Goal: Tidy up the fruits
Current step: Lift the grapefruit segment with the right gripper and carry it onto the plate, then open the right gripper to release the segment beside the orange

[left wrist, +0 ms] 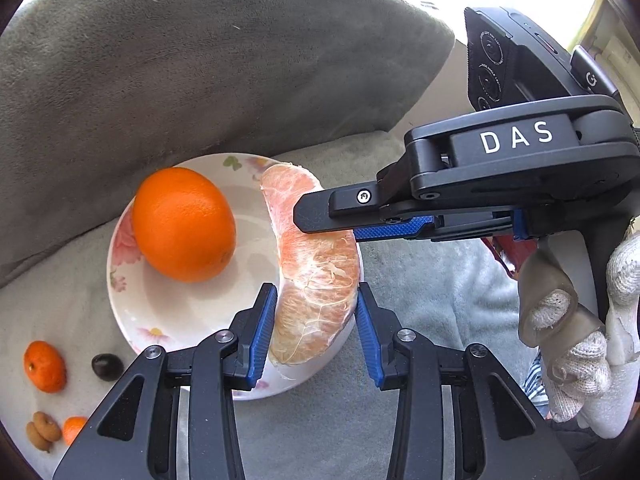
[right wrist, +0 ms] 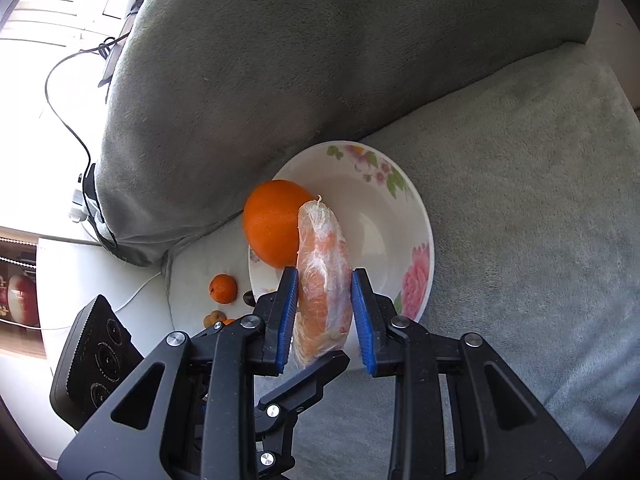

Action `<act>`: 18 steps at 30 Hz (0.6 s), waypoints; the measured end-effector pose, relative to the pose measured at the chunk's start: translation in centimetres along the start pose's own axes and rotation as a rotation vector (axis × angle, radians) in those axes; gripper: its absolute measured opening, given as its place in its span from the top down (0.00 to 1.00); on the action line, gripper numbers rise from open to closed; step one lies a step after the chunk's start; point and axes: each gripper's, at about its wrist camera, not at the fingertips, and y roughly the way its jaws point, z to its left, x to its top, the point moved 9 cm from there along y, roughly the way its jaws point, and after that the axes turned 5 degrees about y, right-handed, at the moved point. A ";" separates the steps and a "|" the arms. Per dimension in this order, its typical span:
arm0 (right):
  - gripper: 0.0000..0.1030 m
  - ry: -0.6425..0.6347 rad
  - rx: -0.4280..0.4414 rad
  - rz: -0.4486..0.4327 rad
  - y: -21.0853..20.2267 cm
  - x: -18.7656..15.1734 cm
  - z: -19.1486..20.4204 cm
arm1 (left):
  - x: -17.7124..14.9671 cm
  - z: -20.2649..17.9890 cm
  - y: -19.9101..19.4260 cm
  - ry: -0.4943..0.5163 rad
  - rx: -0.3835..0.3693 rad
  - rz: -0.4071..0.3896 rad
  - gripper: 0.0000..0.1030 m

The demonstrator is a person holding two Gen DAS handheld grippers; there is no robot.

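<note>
Nearest in the left wrist view, the left gripper [left wrist: 316,320] has its blue pads set against both sides of a peeled pomelo segment [left wrist: 316,280], a long curved wedge of pale pink-orange flesh under a thin whitish membrane with stringy pith. The right gripper [left wrist: 320,220] comes in from the right and crosses the segment's middle; a white-gloved hand [left wrist: 592,340] holds its handle at the near right. In the right wrist view the right gripper [right wrist: 325,308] shows the same segment [right wrist: 324,276] end-on and upright between its pads, both of which touch it, with one black finger [right wrist: 308,376] of the left gripper under its near end. So each gripper is closed to the segment's width and both grip it. The segment hangs over the near right rim of a white floral bowl [left wrist: 132,312]. Inside the bowl, on its left side, sits a whole orange [left wrist: 184,224], glossy and round. Near left of the bowl, on the pale cushion, lie a small mandarin [left wrist: 45,366], a dark plum-like fruit [left wrist: 107,367] and some brown longans [left wrist: 42,430]. Beyond everything rises a grey sofa cushion [left wrist: 200,60].
</note>
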 end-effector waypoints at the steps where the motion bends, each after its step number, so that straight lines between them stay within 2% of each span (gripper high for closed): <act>1: 0.73 0.000 0.001 0.000 -0.1 0.3 -0.3 | 0.1 -0.1 0.2 0.001 0.000 0.001 0.63; 18: 0.72 -0.013 -0.007 -0.011 -0.2 2.7 -1.4 | 0.3 0.7 -0.4 -0.024 0.017 0.007 0.63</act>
